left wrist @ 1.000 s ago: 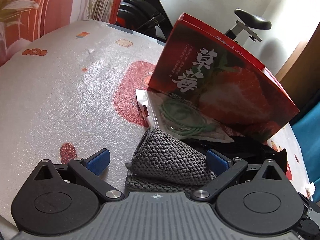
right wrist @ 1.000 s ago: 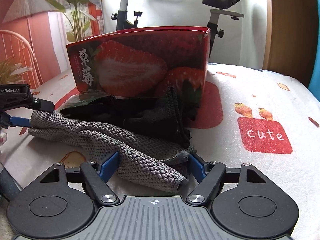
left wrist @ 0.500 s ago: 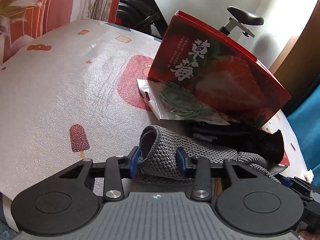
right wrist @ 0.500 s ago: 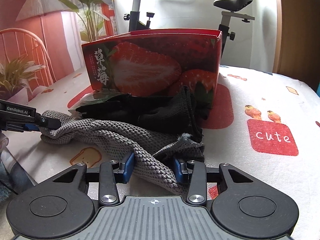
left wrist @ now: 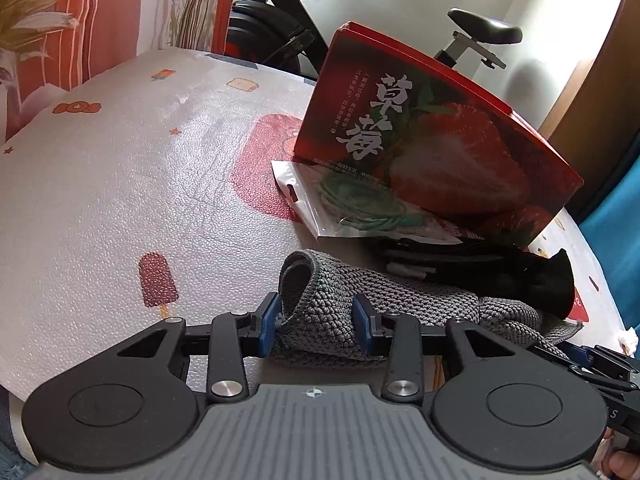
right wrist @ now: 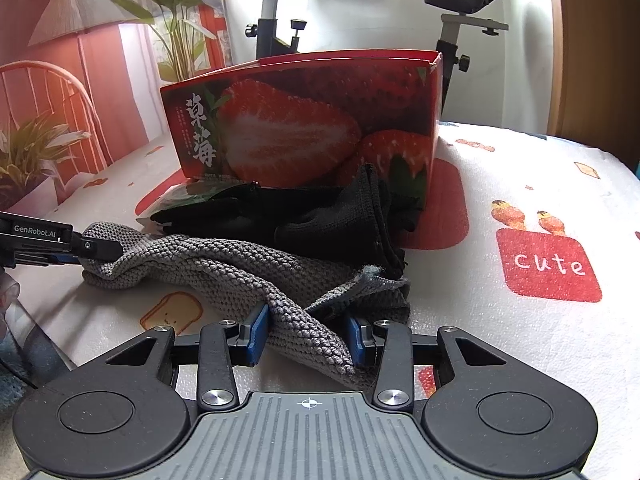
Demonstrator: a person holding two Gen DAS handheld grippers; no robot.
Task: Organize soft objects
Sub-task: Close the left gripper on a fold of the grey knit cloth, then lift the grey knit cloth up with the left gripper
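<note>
A grey knitted cloth [left wrist: 360,304] [right wrist: 224,264] lies stretched across the patterned table cover, in front of a red strawberry box [left wrist: 432,140] [right wrist: 304,128]. My left gripper [left wrist: 316,328] is shut on one bunched end of it, blue pads pressing both sides. The other end sits pinched in my right gripper [right wrist: 308,340], also shut on it. In the right wrist view the left gripper [right wrist: 80,250] shows at the far left, clamped on the cloth's end. A black fabric item [right wrist: 304,220] [left wrist: 520,272] lies between the cloth and the box.
A clear packet with green bands [left wrist: 360,208] leans at the foot of the box. An exercise bike [right wrist: 276,32] stands behind the table, a chair and plant [right wrist: 36,148] to the left. The white table cover [right wrist: 520,184] carries printed pictures.
Both grippers went from open around the grey cloth's ends to shut on them. The left one drew back slightly, pulling its end away from the box.
</note>
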